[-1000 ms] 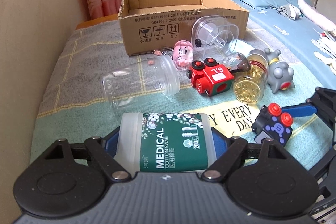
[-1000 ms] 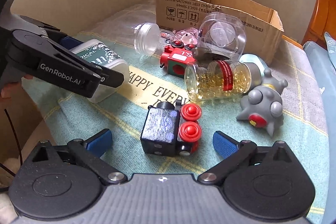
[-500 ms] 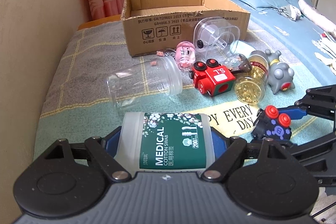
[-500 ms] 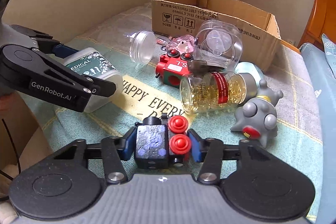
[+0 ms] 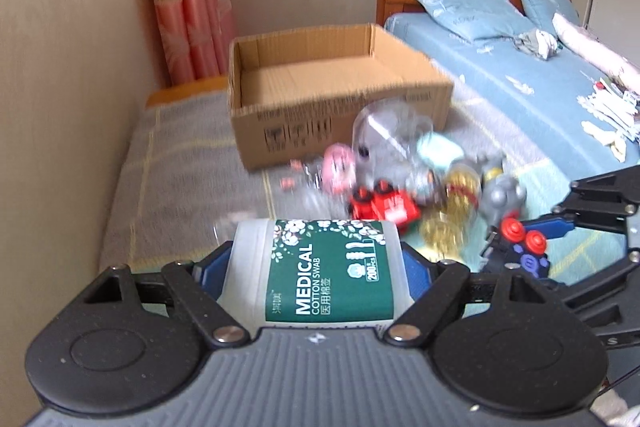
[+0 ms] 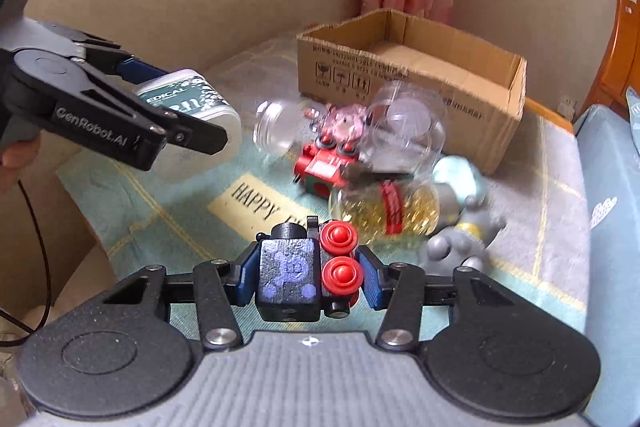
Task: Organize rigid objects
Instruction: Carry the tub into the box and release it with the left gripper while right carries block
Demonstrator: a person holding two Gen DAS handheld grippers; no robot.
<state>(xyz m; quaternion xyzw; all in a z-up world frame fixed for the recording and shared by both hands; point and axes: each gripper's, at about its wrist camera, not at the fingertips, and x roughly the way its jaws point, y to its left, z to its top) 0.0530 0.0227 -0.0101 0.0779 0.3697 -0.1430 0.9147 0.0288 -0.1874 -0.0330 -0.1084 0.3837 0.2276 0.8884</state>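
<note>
My left gripper [image 5: 316, 263] is shut on a white cotton swab box with a green "MEDICAL" label [image 5: 320, 271] and holds it raised off the blanket; the box also shows in the right wrist view [image 6: 188, 99]. My right gripper [image 6: 306, 271] is shut on a black toy train with red wheels [image 6: 308, 267], also lifted; it shows in the left wrist view [image 5: 516, 247]. An open, empty cardboard box [image 5: 332, 95] [image 6: 412, 75] stands at the back of the blanket.
Between the grippers and the box lie a clear jar [image 6: 276, 127], a red toy train [image 6: 324, 167], a pink toy [image 5: 338, 167], a clear round container [image 6: 404, 127], a bottle of yellow capsules [image 6: 384, 211] and a grey figure [image 6: 460, 243]. A wall runs on the left; a bed on the right.
The right gripper closed on the black train and lifted it. Both grippers have risen with their loads; the views now look down on the cardboard box.
</note>
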